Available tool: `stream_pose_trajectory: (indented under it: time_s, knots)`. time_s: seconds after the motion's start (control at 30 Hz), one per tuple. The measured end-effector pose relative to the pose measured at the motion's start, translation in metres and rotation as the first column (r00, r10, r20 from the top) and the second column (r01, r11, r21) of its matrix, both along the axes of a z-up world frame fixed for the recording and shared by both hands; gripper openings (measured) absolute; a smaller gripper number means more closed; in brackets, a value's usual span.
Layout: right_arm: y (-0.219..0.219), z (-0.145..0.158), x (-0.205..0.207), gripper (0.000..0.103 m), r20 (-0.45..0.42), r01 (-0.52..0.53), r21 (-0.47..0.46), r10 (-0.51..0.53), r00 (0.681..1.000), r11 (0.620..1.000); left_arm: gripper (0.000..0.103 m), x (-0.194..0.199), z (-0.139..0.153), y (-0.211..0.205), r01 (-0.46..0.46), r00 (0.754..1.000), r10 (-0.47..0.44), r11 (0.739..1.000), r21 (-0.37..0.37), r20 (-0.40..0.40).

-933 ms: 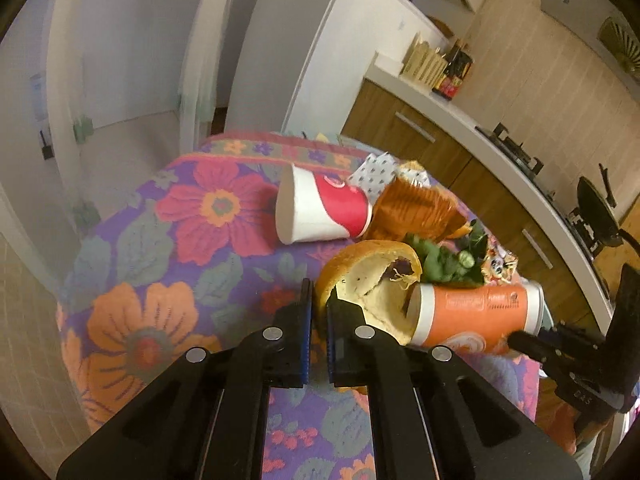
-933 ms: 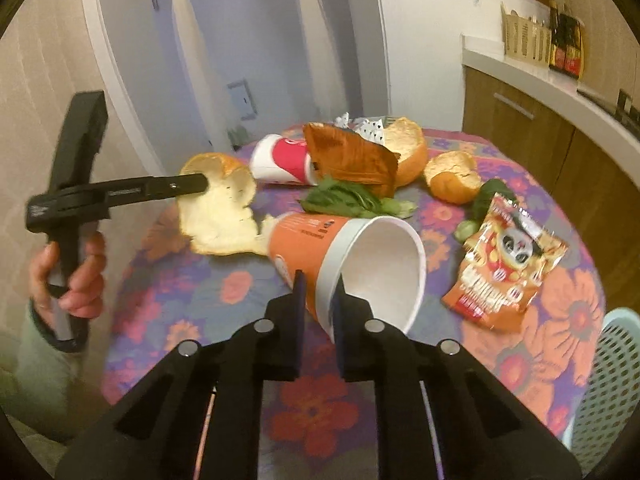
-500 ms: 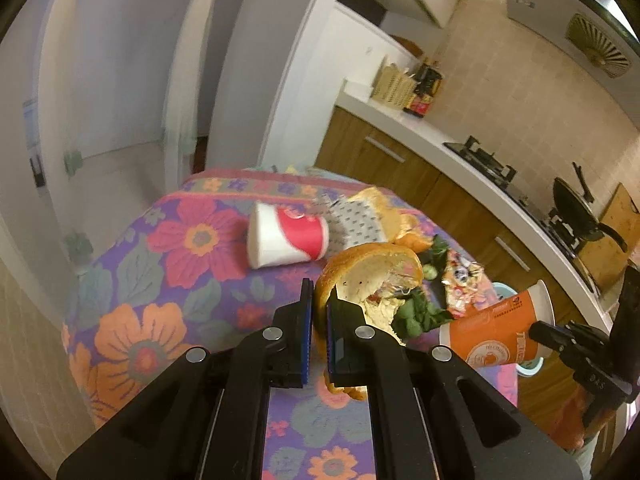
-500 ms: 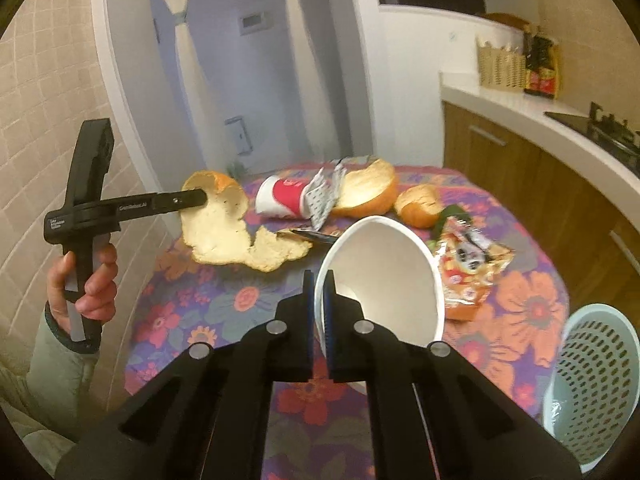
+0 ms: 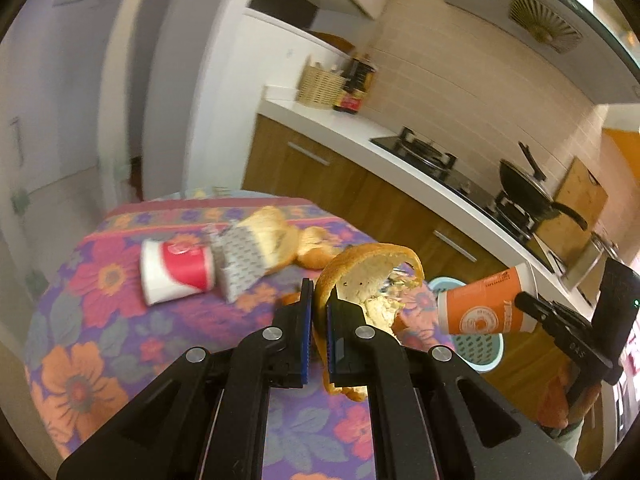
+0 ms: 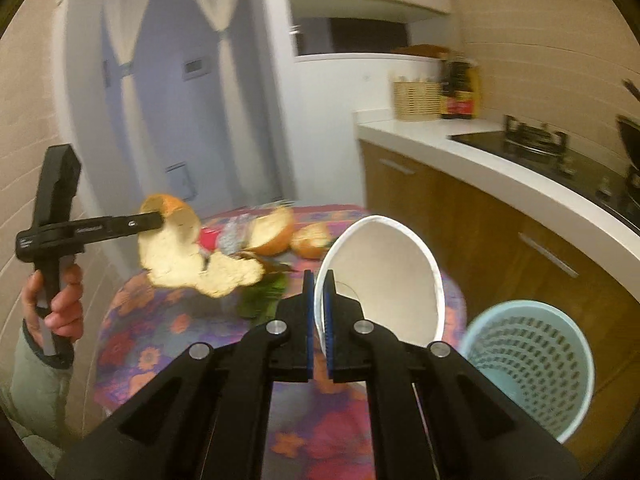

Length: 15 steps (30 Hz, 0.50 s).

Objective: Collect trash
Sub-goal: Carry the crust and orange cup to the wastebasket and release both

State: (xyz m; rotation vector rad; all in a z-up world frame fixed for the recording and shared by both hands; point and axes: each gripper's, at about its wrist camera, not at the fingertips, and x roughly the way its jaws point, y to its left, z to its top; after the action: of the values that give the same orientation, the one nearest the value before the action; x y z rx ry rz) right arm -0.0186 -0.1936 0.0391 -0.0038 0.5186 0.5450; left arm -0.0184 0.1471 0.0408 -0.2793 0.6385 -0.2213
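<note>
- Left tongs were clamped narrow on the rim of a large curled orange peel, white and pithy inside, ragged at its lower edge, held clear above the floral tablecloth.
- Right tongs were closed tight on the rim of an orange paper cup, which was tilted, its plain white interior facing the right wrist camera. The cup bore a round white logo and white lettering, too blurred to read.
- Beyond the left tongs a red-and-white paper cup lay on its side, a silvery patterned wrapper just beside it; its printing was illegible.
- Below and right of the right tongs stood a pale blue perforated plastic basket, beside the table.
</note>
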Motion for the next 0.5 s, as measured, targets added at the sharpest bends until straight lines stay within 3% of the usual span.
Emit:
stream_pose_trajectory:
  time_s: [0.17,0.27,0.37,0.5]
  knots:
    - [-0.055,-0.011,0.015,0.002,-0.027,0.104,0.039,-0.103,0.994,0.994,0.003,0.026,0.001,-0.039,0.086,0.996,-0.087,0.996,-0.008,-0.022]
    - [-0.091,-0.019,0.026,0.002,-0.068,0.160,0.066,-0.156,0.985,0.985,0.004,0.051,-0.007,-0.067,0.199,0.974,-0.207,0.976,-0.088,-0.092]
    - [-0.118,-0.028,0.030,0.002,-0.091,0.207,0.078,-0.199,0.976,0.975,0.003,0.068,-0.026,-0.093,0.229,0.952,-0.236,0.972,-0.058,-0.196]
    - [-0.140,-0.036,0.034,0.002,-0.094,0.265,0.051,-0.259,0.961,0.963,0.004,0.078,-0.045,-0.119,0.265,0.938,-0.269,0.963,-0.050,-0.217]
